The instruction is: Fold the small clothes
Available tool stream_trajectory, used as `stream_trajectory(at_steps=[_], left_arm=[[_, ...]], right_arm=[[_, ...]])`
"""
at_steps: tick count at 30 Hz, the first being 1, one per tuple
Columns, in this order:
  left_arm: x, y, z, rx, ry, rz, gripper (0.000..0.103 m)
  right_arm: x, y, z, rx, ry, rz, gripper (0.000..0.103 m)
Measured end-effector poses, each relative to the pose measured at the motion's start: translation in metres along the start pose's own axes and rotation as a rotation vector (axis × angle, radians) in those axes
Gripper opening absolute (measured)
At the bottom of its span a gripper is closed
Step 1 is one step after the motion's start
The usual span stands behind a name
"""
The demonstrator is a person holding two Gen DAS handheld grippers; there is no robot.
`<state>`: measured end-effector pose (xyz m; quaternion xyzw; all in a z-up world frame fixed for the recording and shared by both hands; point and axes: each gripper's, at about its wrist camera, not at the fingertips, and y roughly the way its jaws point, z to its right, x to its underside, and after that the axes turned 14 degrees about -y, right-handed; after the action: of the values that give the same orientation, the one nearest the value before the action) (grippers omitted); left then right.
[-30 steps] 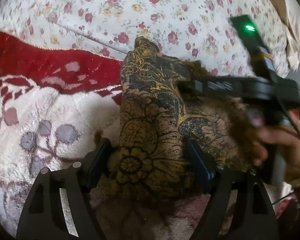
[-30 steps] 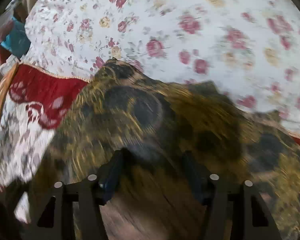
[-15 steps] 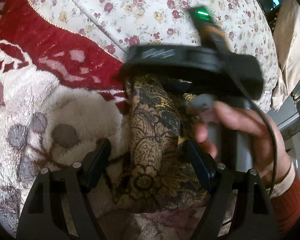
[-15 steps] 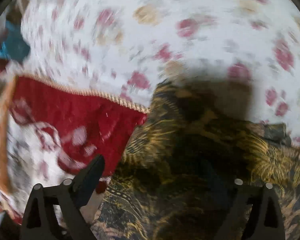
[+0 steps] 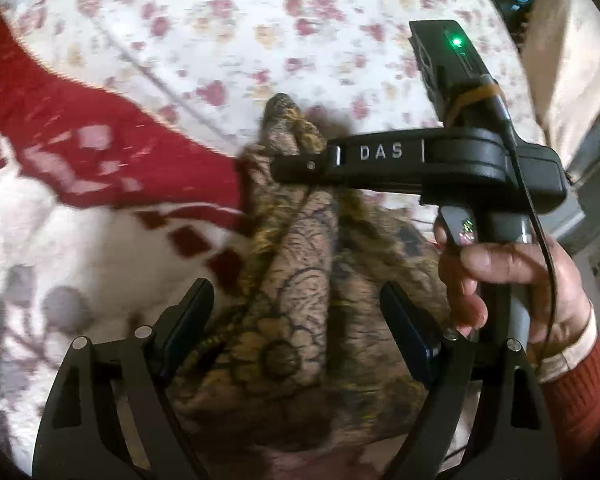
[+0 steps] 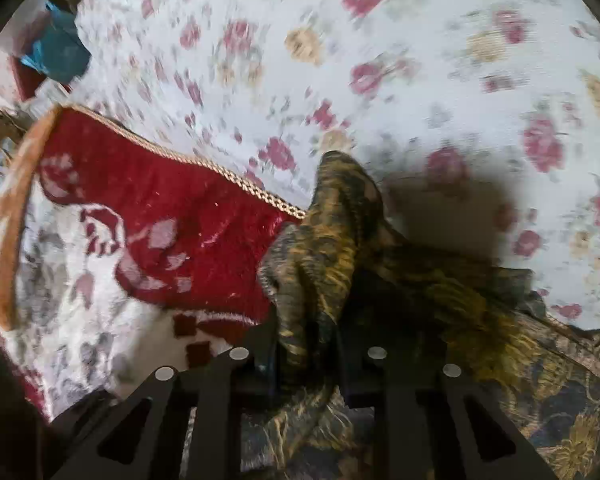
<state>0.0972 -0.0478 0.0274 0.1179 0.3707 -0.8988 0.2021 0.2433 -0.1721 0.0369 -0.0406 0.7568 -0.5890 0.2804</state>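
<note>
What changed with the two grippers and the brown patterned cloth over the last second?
The right gripper, wide open half a second ago, is closing on a bunched fold of the brown patterned cloth. The left gripper stayed open astride the cloth. The red-and-white blanket and floral sheet lie as before.

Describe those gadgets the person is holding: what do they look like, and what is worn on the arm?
Both are black plastic tools with two flat, cut-out fingers tipped with dark blue pads. The left gripper shows silver screws. The right gripper, seen side-on, bears white "DAS" lettering, a grey handle, a green light and a black cable. The right hand emerges from a rust-red sleeve with a pale cuff.
</note>
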Motion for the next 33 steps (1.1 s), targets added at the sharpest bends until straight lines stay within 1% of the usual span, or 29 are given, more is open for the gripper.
stream_trajectory(at_steps=[1, 3, 6, 8, 9, 10, 12, 13, 15, 16, 17, 18, 19, 21, 22, 24, 28, 30, 31, 32, 33], left_arm=[[0.000, 0.002, 0.005, 0.013, 0.021, -0.004, 0.075], [0.004, 0.004, 0.015, 0.029, 0.064, -0.002, 0.050], [0.005, 0.006, 0.021, 0.065, 0.079, -0.003, 0.036], [0.001, 0.005, 0.018, 0.073, 0.081, -0.004, 0.035], [0.001, 0.003, 0.017, 0.077, 0.081, -0.006, 0.035], [0.001, 0.002, 0.016, 0.080, 0.080, -0.008, 0.035], [0.004, 0.000, 0.013, 0.081, 0.085, -0.010, 0.035], [0.004, 0.000, 0.013, 0.080, 0.087, -0.010, 0.035], [0.005, 0.001, 0.012, 0.078, 0.089, -0.011, 0.035], [0.005, 0.000, 0.012, 0.076, 0.089, -0.012, 0.035], [0.007, -0.003, 0.011, 0.074, 0.090, -0.011, 0.035], [0.007, -0.003, 0.011, 0.069, 0.093, -0.010, 0.035], [0.009, -0.006, 0.010, 0.071, 0.093, -0.012, 0.035], [0.010, -0.009, 0.013, 0.084, 0.091, -0.017, 0.035], [0.012, -0.012, 0.017, 0.095, 0.097, -0.018, 0.035], [0.016, -0.018, 0.032, 0.116, 0.125, -0.016, 0.031], [0.028, -0.026, 0.073, 0.161, 0.203, -0.025, 0.031], [0.036, -0.022, 0.101, 0.172, 0.248, -0.049, 0.030], [0.039, -0.019, 0.111, 0.178, 0.261, -0.058, 0.029], [0.042, -0.014, 0.123, 0.181, 0.279, -0.069, 0.025], [0.046, -0.009, 0.135, 0.181, 0.299, -0.082, 0.024]], right_arm=[[0.001, -0.003, 0.005, -0.016, 0.013, 0.008, 0.019], [0.006, -0.008, 0.012, -0.037, 0.041, 0.018, 0.019], [0.006, -0.005, 0.019, -0.045, 0.072, 0.008, 0.019], [0.003, -0.002, 0.022, -0.058, 0.094, -0.009, 0.021], [0.007, 0.001, 0.015, -0.053, 0.099, -0.018, 0.033], [0.006, 0.003, 0.012, -0.038, 0.100, -0.029, 0.058], [0.000, 0.012, 0.005, -0.031, 0.095, -0.043, 0.079], [-0.005, 0.018, 0.000, -0.026, 0.074, -0.062, 0.079], [-0.010, 0.028, -0.009, 0.001, 0.032, -0.092, 0.079], [-0.010, 0.033, -0.013, 0.028, 0.007, -0.104, 0.073], [-0.008, 0.035, -0.015, 0.050, -0.005, -0.110, 0.062], [-0.007, 0.035, -0.016, 0.062, -0.010, -0.118, 0.036], [-0.003, 0.031, -0.015, 0.069, -0.015, -0.105, 0.030], [0.004, 0.011, -0.009, 0.057, -0.016, -0.045, 0.023], [0.008, 0.002, -0.007, 0.056, -0.011, -0.027, 0.022], [0.015, -0.020, 0.000, 0.047, -0.005, 0.011, 0.020], [0.034, -0.077, 0.017, 0.074, -0.012, 0.069, 0.020], [0.045, -0.100, 0.027, 0.089, -0.011, 0.077, 0.019], [0.053, -0.112, 0.032, 0.101, -0.009, 0.080, 0.019], [0.063, -0.125, 0.040, 0.114, -0.003, 0.082, 0.019], [0.073, -0.137, 0.049, 0.125, 0.009, 0.083, 0.019]])
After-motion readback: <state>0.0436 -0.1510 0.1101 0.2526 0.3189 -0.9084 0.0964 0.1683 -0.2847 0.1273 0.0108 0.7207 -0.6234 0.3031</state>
